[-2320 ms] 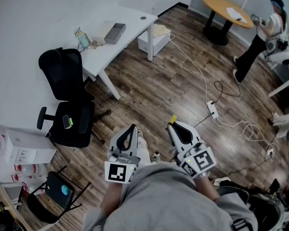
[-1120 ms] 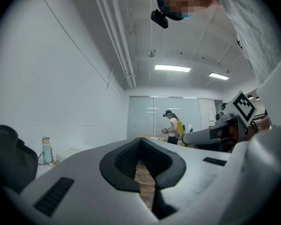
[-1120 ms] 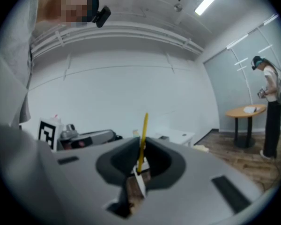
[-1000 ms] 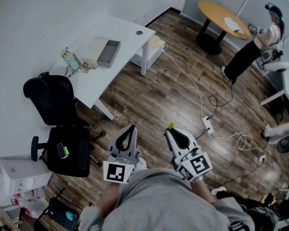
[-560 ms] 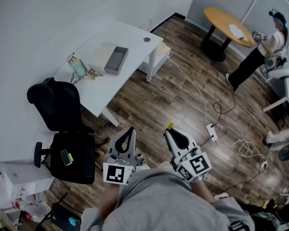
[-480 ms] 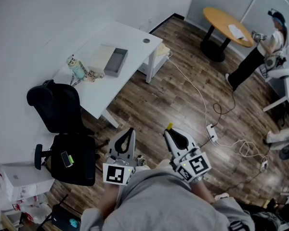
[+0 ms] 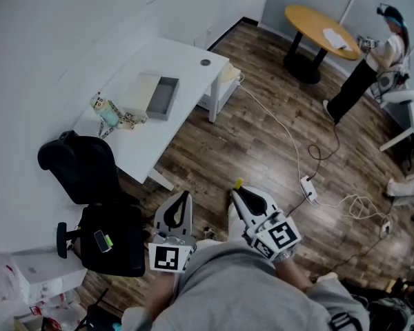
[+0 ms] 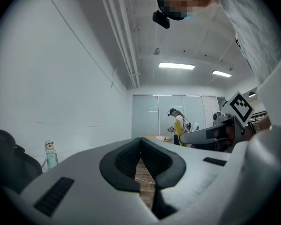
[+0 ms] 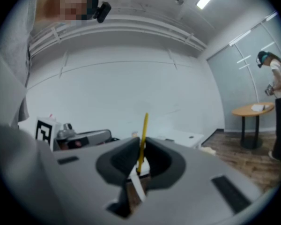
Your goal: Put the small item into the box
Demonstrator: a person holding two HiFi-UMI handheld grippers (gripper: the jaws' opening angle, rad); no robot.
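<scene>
- Jaws of the left tongs (image 8: 141, 146) (image 7: 184, 197) meet at their dark ribbed tips, with nothing between them.
- The right tongs (image 9: 139, 156) (image 7: 236, 188) are clamped on a thin yellow strip (image 9: 143, 130) (image 7: 239, 183). It stands up past the jaw tips, and a white tab (image 9: 136, 185) hangs below it between the jaws.
- Both tongs are held side by side, low in front of the person's grey sweatshirt (image 7: 241, 288). They are over a dark wood-plank floor (image 7: 248, 129).
- An open grey rectangular box (image 7: 163, 98) lies on a white rectangular worktop (image 7: 183, 57), well apart from the strip and from both tongs.
- A flat cream slab (image 7: 139, 95) lies just beside the box on its left.
- A small pale-teal figurine (image 7: 105, 109) (image 8: 49, 154) stands near the worktop's left end, close to the slab.
- A black office chair (image 7: 76, 167) sits at the worktop's near edge. A small device with a green edge (image 7: 102, 241) lies on its seat.
- A white power strip (image 7: 308, 185) lies on the floor to the right, with white cable trailing from it.
- A round wooden table (image 7: 323, 21) (image 9: 253, 109) stands in the far right corner, with paper on its top.
- A second person in dark trousers (image 7: 369, 57) (image 9: 277, 86) stands just beside that table.
</scene>
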